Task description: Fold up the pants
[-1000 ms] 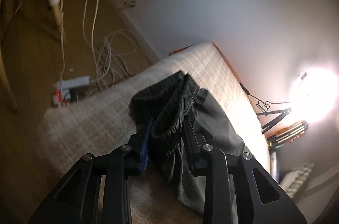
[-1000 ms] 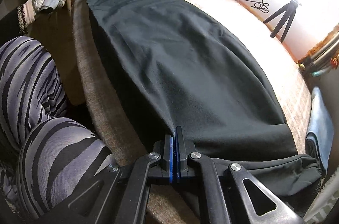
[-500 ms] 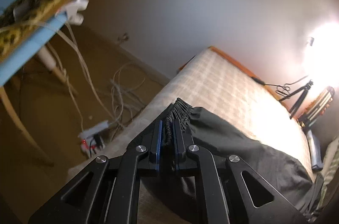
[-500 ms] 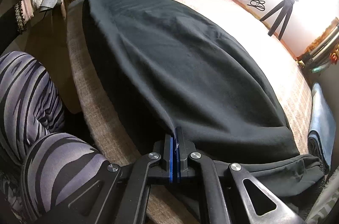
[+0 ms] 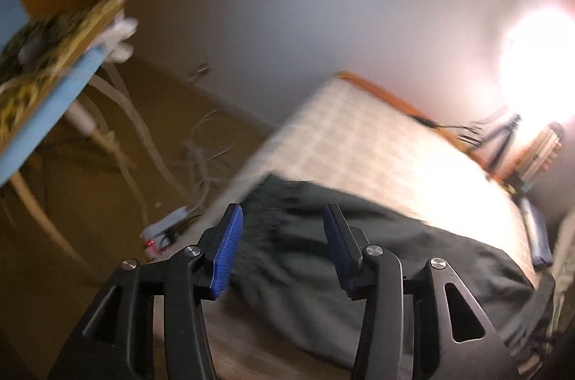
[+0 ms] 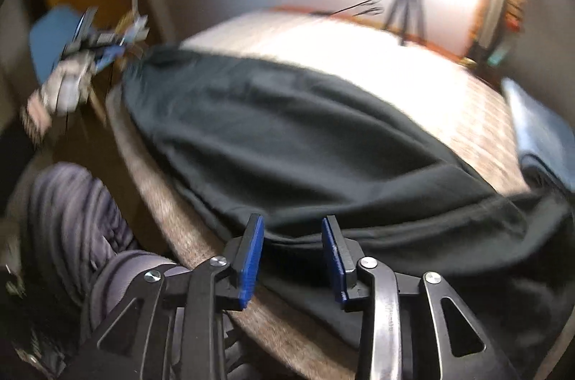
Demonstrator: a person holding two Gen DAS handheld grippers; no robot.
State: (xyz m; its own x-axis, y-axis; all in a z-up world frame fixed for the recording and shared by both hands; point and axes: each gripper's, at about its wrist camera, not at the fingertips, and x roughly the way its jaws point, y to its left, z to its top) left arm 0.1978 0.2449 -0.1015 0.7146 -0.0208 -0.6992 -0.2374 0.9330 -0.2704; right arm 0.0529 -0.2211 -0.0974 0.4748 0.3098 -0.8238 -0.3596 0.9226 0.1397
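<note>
The dark grey fabric pants [image 6: 305, 135] lie spread lengthwise on the beige checked bed [image 5: 377, 146]. The left gripper [image 5: 282, 236] and right gripper [image 6: 291, 249] are both opening, nothing pinched: a release step, judging by this. Next comes regrasping for the fold. No legible writing.

Motion blur is smearing the gloved hand [image 6: 63, 85] at upper left; the black pants [image 6: 305, 143] are running off the lower right edge.

Bare mattress [image 6: 359, 42] beyond the pants [image 6: 287, 135] lies free; tripod [image 6: 406, 3] blocks its far edge
</note>
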